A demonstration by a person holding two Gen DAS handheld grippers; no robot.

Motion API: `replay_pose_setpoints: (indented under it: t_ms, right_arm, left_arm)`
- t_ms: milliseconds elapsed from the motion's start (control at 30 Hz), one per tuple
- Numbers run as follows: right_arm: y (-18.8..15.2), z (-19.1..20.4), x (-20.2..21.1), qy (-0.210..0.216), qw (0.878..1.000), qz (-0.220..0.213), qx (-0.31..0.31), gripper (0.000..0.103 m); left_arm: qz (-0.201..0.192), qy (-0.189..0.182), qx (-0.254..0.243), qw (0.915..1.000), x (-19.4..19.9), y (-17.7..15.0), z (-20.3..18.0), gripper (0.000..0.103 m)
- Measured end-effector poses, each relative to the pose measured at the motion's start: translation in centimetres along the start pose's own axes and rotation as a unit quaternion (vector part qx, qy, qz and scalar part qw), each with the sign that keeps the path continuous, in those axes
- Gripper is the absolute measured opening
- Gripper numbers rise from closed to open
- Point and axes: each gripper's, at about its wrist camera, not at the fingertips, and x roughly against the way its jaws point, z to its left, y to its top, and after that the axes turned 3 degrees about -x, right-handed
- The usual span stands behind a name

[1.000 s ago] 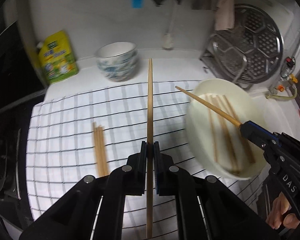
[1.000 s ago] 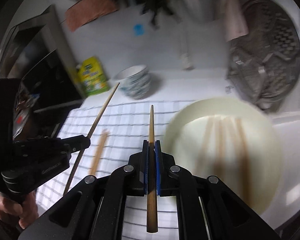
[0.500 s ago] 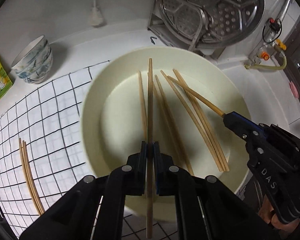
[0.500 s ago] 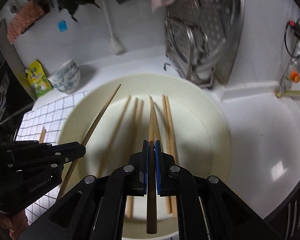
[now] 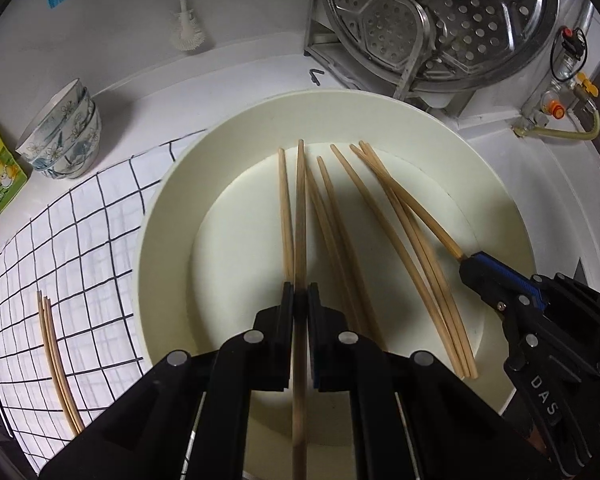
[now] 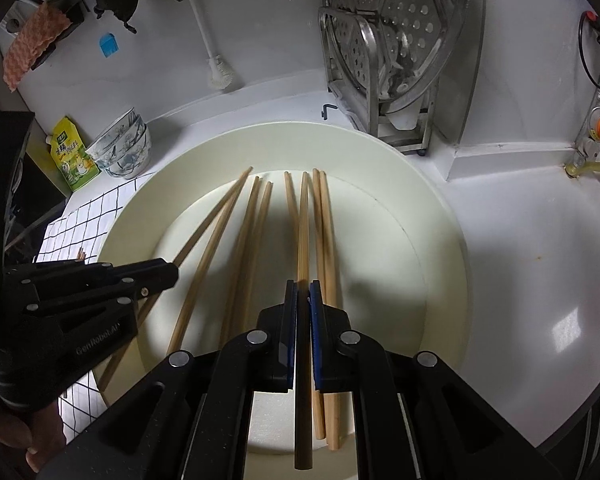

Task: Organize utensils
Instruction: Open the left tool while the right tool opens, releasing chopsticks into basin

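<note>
Over the cream plate, both grippers hang side by side, each clamped on 1 chopstick. Left gripper pinches its chopstick between the pads, the stick running straight forward with its tip near the plate's far inner edge. Right gripper grips its own chopstick the same way; in the left view it sits at the plate's right side. Loose chopsticks lie fanned in the plate beneath both. On the checked cloth left of the plate rest a few more chopsticks, close together. Stacked bowls and a yellow pouch stand behind the cloth; a steamer rack leans behind the plate.
</note>
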Motion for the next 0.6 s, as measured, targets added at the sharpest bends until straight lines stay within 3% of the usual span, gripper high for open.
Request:
replay_pose_setpoints:
  t_ms: [100,133,600]
  right_arm:
    - [0.1,-0.2,0.5,0.000,1.000,-0.008,-0.001,0.027]
    - [0.2,-0.3,0.8,-0.002,1.000,-0.013,-0.001,0.028]
    - [0.1,1.7,3.0,0.002,1.000,-0.028,0.002,0.032]
  left_arm:
    - [-0.013,0.006,0.001,0.9999,0.7,0.1,0.1,0.044]
    - [-0.022,0.011,0.001,0.9997,1.1,0.1,0.1,0.056]
    - [-0.081,0.035,0.009,0.9961,6.2,-1.0,2.3,0.062]
